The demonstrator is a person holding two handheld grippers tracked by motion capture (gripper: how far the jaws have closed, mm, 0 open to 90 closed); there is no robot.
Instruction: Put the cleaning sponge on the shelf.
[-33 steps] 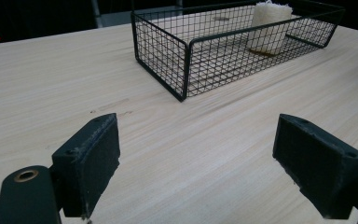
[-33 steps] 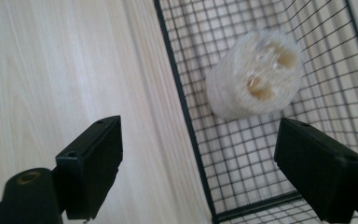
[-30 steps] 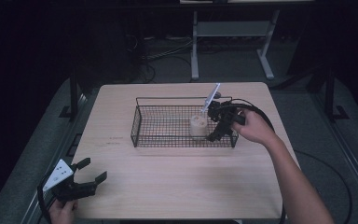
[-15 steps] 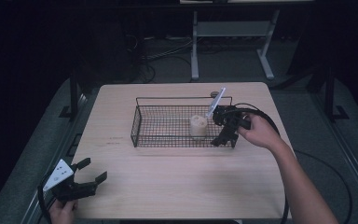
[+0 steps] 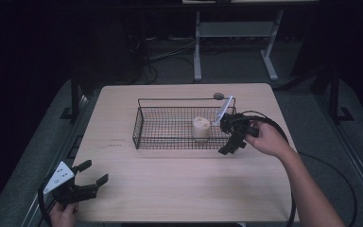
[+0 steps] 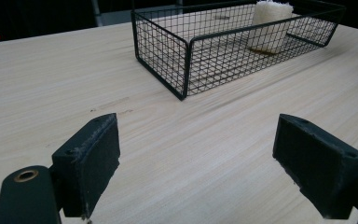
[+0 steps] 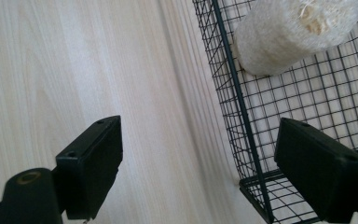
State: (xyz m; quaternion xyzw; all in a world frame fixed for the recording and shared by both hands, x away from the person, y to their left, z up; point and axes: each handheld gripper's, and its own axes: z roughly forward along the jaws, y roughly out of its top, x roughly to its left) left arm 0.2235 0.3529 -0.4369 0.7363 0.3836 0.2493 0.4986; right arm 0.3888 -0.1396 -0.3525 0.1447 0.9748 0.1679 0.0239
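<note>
Sponge [image 5: 201, 128] stands alone in basket [image 5: 144, 124] | my right hand-held gripper [image 5: 230, 140] has backed out over the near rim, jaws wide, empty | drop looks done | left hand-held gripper [image 5: 90, 176] wide, idle on bench [image 5: 179, 189]

Cream loofah [image 5: 201, 128], black wire basket [image 5: 144, 128]

The loofah [image 7: 294, 35] gets chopped off by the top edge in the right gripper view, and the wire basket [image 7: 242, 121] runs off the right and bottom edges. In the high view the small round grey thing [image 5: 218, 96] behind the basket is too tiny to identify (some disc maybe).
</note>
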